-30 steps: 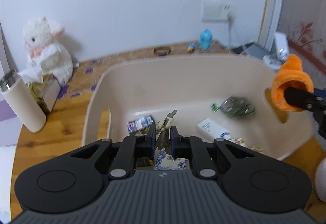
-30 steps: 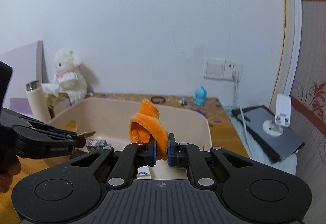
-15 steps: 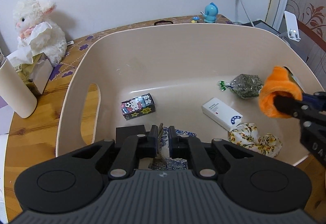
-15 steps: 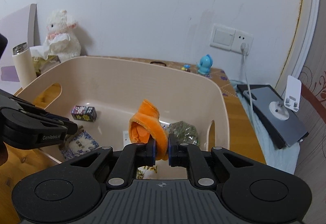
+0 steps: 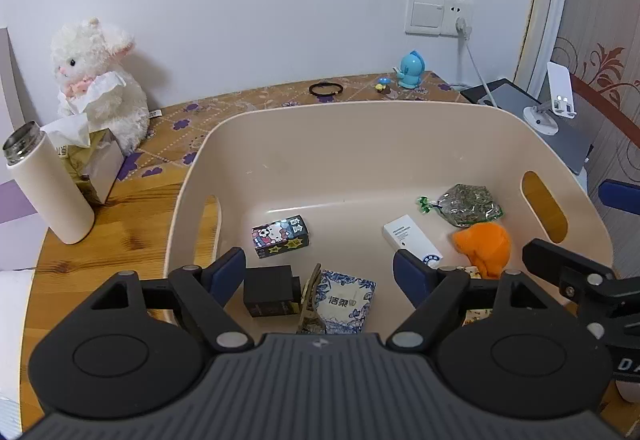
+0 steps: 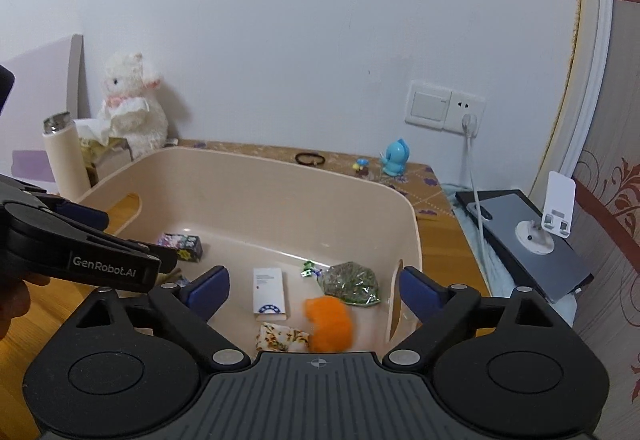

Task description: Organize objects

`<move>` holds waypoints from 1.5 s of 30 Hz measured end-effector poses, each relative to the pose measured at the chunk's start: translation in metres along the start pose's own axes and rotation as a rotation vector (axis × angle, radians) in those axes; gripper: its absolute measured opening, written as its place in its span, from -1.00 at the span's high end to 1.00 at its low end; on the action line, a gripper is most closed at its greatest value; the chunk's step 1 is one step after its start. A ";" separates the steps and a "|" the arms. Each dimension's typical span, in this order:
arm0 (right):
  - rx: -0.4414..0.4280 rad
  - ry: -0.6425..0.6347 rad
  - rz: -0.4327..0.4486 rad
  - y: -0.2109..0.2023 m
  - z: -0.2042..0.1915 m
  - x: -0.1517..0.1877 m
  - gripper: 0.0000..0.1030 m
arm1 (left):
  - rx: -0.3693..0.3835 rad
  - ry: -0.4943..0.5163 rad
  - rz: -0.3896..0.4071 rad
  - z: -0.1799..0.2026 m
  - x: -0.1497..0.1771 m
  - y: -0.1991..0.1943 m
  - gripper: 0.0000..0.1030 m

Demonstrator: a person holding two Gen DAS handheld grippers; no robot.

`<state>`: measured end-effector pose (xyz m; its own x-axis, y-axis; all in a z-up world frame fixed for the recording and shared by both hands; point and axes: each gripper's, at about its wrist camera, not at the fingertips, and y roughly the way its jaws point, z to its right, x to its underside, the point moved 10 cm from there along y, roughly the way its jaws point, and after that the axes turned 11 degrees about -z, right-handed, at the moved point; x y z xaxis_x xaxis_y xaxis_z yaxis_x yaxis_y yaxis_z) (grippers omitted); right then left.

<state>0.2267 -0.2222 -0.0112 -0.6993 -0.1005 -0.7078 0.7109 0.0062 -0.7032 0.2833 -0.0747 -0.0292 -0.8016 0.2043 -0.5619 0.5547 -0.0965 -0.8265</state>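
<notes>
Inside the big beige tub sit many small things. The left gripper hangs over the near side of the tub with its blue-tipped fingers spread wide apart and nothing between them. Right under it lie a brown hair claw clip, a blue and white flowered packet and a small black box. The clip rests against the packet's left edge, and the black box is just beside the clip. A little cartoon cat box sits a bit farther back.

The right gripper is over the right end of the tub, and its fingers are wide apart too, holding nothing. Below it an orange plush piece lies on the tub floor, looking a bit blurry. It touches a flowered cloth scrunchie on its left. A white carton lies just behind the scrunchie, and a clear bag of dried green leaves lies just behind the orange piece.

On the wooden table outside the tub, well apart from the grippers, stand a cream bottle, a tissue box and a white plush lamb.
</notes>
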 end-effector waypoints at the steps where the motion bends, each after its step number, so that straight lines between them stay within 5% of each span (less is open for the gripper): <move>1: 0.001 0.000 0.003 -0.003 0.000 0.000 -0.87 | -0.002 -0.001 0.002 -0.001 0.000 -0.002 -0.60; 26: -0.042 0.112 0.063 -0.075 0.005 0.043 -0.91 | 0.003 -0.012 0.145 0.003 0.054 -0.094 -0.61; 45: -0.044 0.084 0.110 -0.138 -0.011 0.081 -1.00 | 0.003 -0.064 0.162 -0.010 0.127 -0.139 -0.73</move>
<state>0.0709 -0.2205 0.0275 -0.6227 -0.0134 -0.7823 0.7807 0.0566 -0.6224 0.1067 -0.0255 0.0152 -0.7141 0.1231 -0.6891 0.6775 -0.1262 -0.7246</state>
